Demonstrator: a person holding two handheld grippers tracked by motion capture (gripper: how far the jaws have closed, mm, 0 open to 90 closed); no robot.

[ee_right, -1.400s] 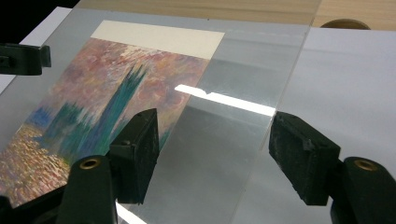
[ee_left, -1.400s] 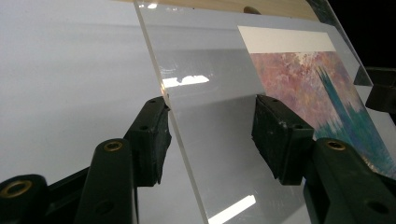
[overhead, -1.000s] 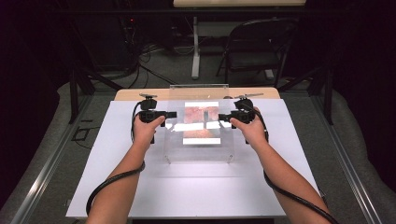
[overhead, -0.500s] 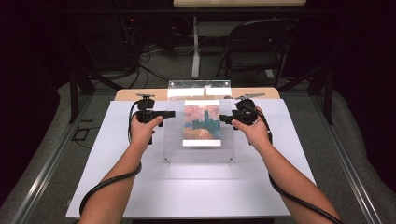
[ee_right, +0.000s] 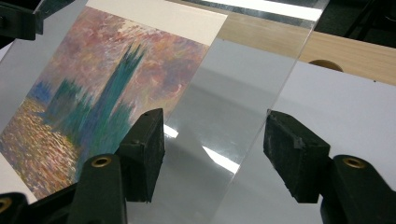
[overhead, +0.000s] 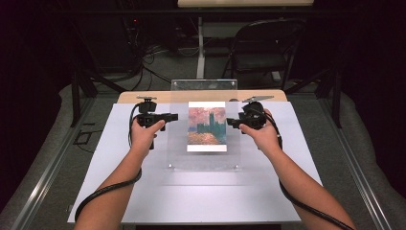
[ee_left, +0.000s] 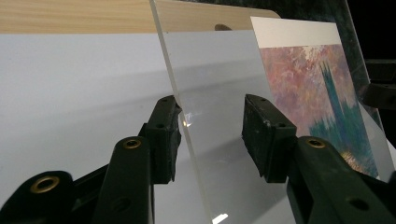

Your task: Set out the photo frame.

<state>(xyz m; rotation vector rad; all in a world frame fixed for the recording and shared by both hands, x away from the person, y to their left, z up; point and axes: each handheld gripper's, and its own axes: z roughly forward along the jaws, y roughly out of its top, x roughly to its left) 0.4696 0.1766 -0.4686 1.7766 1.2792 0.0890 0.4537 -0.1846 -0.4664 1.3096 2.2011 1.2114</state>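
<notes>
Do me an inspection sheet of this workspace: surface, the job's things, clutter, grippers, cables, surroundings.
Surface: white sheet over a wooden table.
Job's things: clear acrylic panel tilted, its edges between both grippers' jaws; painting print on it; second clear panel behind.
Clutter: nothing seen.
Grippers: left gripper and right gripper have just been closing, the panel between their jaws; pads not clamped on it.
Cables: black gripper cables trail along the forearms; more on the floor.
Surroundings: dark room, folding chair behind.
</notes>
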